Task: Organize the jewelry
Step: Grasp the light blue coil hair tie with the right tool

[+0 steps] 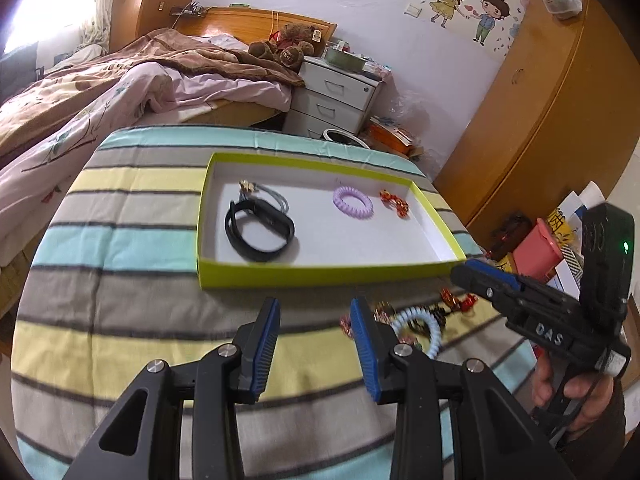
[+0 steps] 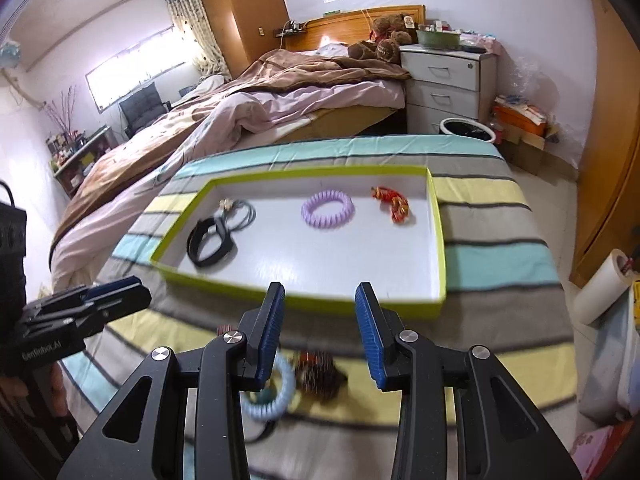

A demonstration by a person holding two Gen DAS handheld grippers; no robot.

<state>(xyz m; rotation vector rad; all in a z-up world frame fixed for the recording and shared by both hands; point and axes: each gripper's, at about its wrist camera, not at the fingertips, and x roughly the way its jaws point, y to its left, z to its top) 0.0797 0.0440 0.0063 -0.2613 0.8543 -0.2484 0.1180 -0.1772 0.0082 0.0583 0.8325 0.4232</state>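
Note:
A shallow lime-green tray (image 1: 320,274) (image 2: 440,240) with a white floor lies on the striped bedspread. In it are a black wristband (image 1: 260,228) (image 2: 210,242), a grey cord bracelet (image 1: 276,198) (image 2: 244,210), a purple coil hair tie (image 1: 353,202) (image 2: 328,206) and a red-gold bracelet (image 1: 394,202) (image 2: 394,204). In front of the tray lie a light-blue coil tie (image 1: 420,328) (image 2: 276,396) and several dark and red pieces (image 1: 456,302) (image 2: 320,374). My left gripper (image 1: 316,344) is open with nothing between its fingers. My right gripper (image 2: 320,336) is open and empty, above the loose pieces.
The striped bedspread (image 1: 120,300) (image 2: 500,248) covers the work surface. Behind it stand a rumpled bed (image 1: 120,80), a white drawer unit (image 1: 336,96) (image 2: 448,84) and a bin (image 2: 468,128). A wooden wardrobe (image 1: 540,100) is on the right. A paper roll (image 2: 604,288) lies at right.

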